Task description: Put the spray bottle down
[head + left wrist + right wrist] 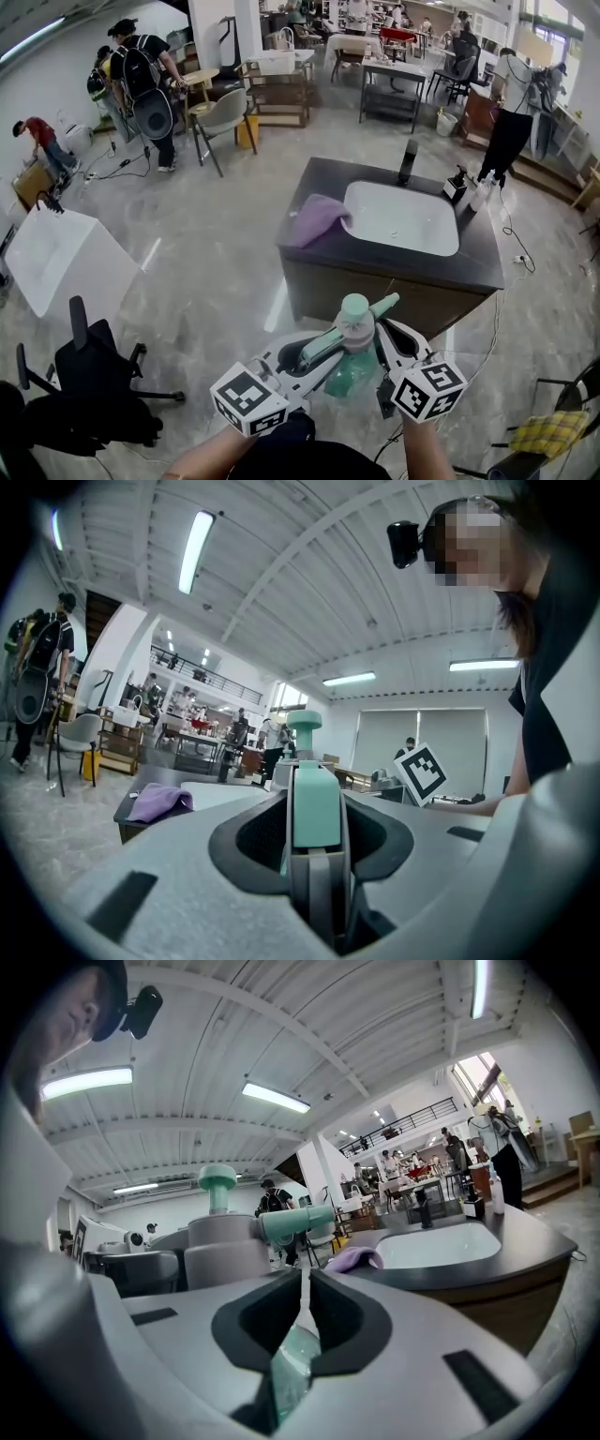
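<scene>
My left hand-held gripper (323, 347), at six o'clock in the head view, is a pale grey moulded shell with black-lined jaw hollows. The right hand-held gripper (382, 345) matches it. Each carries a white cube with black square markers: left cube (248, 400) at seven o'clock, right cube (427, 390) at five. I wear a dark top (305, 457).

Ahead of the left gripper (328, 345) and right gripper (368, 362), the dark-topped wooden vanity cabinet (375, 266) offers a bare front strip and right end. A crumpled purple cloth (317, 218) occupies its left end, a white rectangular basin (401, 217) the middle, a black upright tap (408, 161) and small bottles (480, 192) the back edge. Open grey polished floor (220, 267) lies to the left; a black office chair (89, 367) stands at near left.
</scene>
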